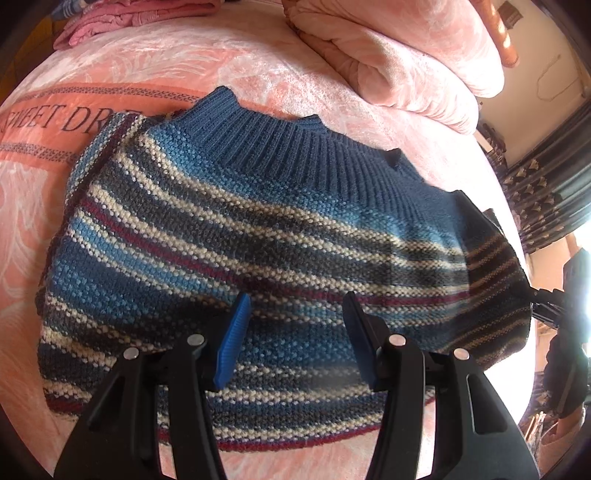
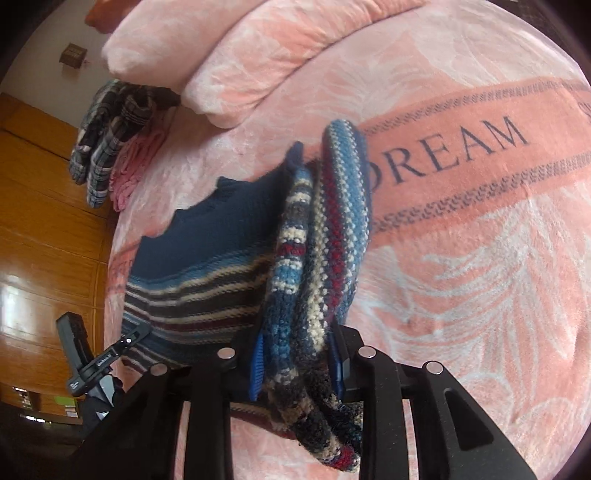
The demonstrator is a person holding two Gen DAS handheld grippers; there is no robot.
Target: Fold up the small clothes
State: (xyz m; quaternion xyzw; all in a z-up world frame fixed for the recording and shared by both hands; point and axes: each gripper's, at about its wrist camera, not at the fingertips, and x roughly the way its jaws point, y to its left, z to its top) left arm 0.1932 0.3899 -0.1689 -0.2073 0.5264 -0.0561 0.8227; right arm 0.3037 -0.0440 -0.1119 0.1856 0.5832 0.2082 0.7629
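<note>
Blanket (image 1: pixel 229 70): pink and plush, with a salmon band that carries dark letters; it covers the whole surface under the sweater. In the right wrist view the band (image 2: pixel 480 147) reads "DREAM" and runs just beyond the folded sweater edge.

Folded bedding (image 1: pixel 399 55): a thick pink roll lying on the blanket, beyond the sweater's collar and to the right of it.

Sweater (image 1: pixel 229 236): a small knitted one, striped in blue, cream, dark grey and red, with a dark blue ribbed collar (image 1: pixel 280 136). It lies spread on the blanket, the collar on the far side. Its right part is lifted from the blanket and doubled over.

Other clothes: a pink folded pile (image 1: pixel 122 22) far beyond the sweater on the left; in the right wrist view a plaid garment (image 2: pixel 107 136) near the blanket's edge, well apart from the sweater.

Left gripper (image 1: pixel 297 341): it hovers over the lower part of the sweater; its two blue fingers (image 1: pixel 233 341) stand apart with striped knit visible between them. If they touch the fabric, I cannot tell.

Right gripper (image 2: pixel 299 363): its fingers are pressed on a thick folded bundle of the sweater (image 2: pixel 317 280), which passes between them and hangs out at the near side.
</note>
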